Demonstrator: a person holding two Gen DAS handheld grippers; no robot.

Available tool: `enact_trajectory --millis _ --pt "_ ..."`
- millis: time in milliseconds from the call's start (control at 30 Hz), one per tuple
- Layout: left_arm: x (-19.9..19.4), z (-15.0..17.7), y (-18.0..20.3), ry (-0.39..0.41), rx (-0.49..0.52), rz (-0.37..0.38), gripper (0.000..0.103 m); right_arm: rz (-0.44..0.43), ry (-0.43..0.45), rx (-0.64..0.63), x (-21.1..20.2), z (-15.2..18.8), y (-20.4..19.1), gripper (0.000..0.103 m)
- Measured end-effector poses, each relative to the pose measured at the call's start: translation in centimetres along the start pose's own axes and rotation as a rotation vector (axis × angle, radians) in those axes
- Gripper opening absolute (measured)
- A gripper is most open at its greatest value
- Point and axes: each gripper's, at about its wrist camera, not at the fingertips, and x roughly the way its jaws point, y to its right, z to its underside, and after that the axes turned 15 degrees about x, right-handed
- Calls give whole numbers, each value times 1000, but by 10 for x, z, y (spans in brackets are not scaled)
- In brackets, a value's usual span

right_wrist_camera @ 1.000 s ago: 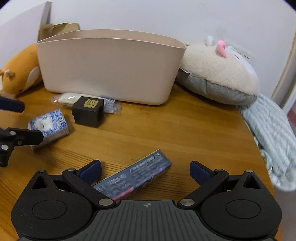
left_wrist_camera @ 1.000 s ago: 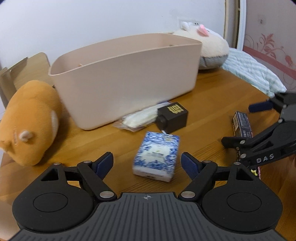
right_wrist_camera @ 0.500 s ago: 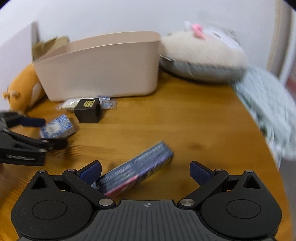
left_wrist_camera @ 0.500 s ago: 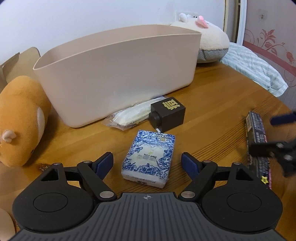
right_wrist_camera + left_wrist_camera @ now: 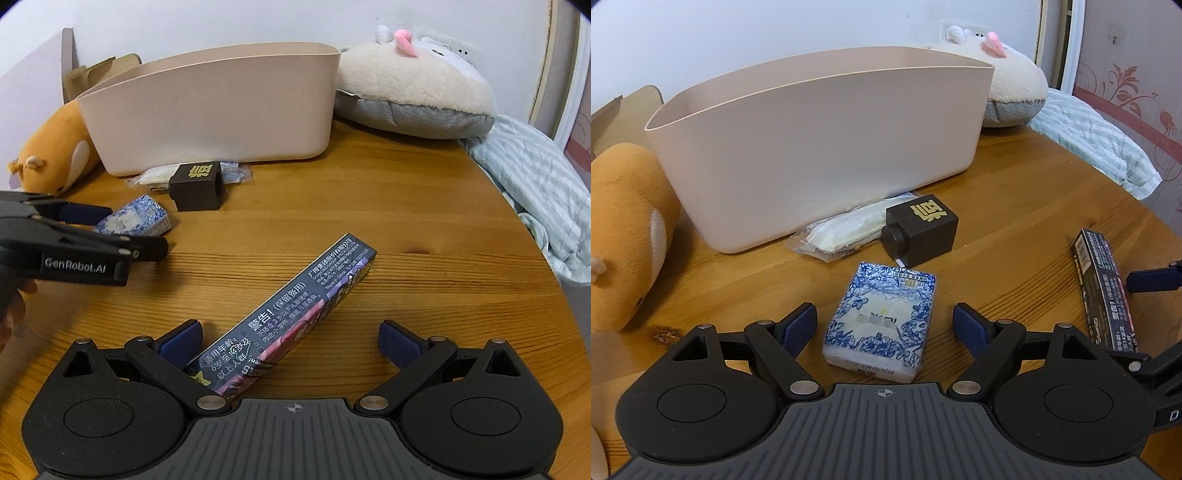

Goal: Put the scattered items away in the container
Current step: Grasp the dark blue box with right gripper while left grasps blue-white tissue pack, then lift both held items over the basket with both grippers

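A pink bin (image 5: pixel 820 147) stands at the back of the wooden table; it also shows in the right wrist view (image 5: pixel 210 110). A blue-and-white tissue pack (image 5: pixel 882 321) lies between the open fingers of my left gripper (image 5: pixel 884 326). A long dark box (image 5: pixel 284 317) lies slantwise between the open fingers of my right gripper (image 5: pixel 291 341), its near end by the left finger. A black cube with a gold character (image 5: pixel 921 230) and a clear plastic packet (image 5: pixel 842 232) lie in front of the bin.
An orange plush toy (image 5: pixel 624 236) lies left of the bin. A cream and grey plush (image 5: pixel 413 85) lies right of it. Striped bedding (image 5: pixel 535 184) borders the table's right edge. Cardboard (image 5: pixel 99 70) stands behind the bin.
Both grippers have moved lower and closer over their items. The tissue pack now sits deeper between the left fingers. The long box sits deeper between the right fingers. Both stay open.
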Motion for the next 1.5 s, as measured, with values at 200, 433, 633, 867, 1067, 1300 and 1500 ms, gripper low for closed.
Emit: enact_trajectory --millis 200,433,633,867,1067,1300,1500 --pt "0 0 0 3 -8 -2 78 -10 11 -45 0 -2 3 94" --pt "-6 2 0 5 -23 -18 48 -34 33 -47 -3 -4 11 69" --pt "-8 3 -1 15 -42 -36 47 -41 43 -49 -4 -11 17 22" --pt "-12 6 -5 13 -68 -46 46 -79 45 -15 -4 -11 25 21" --pt "-20 6 -6 34 -83 -52 46 -99 54 -10 -8 -11 26 21" --pt "-36 4 -8 72 -85 -61 46 -115 105 -13 -25 -18 23 21" --pt "-52 3 -17 108 -113 -78 46 -141 142 -21 -41 -27 19 21"
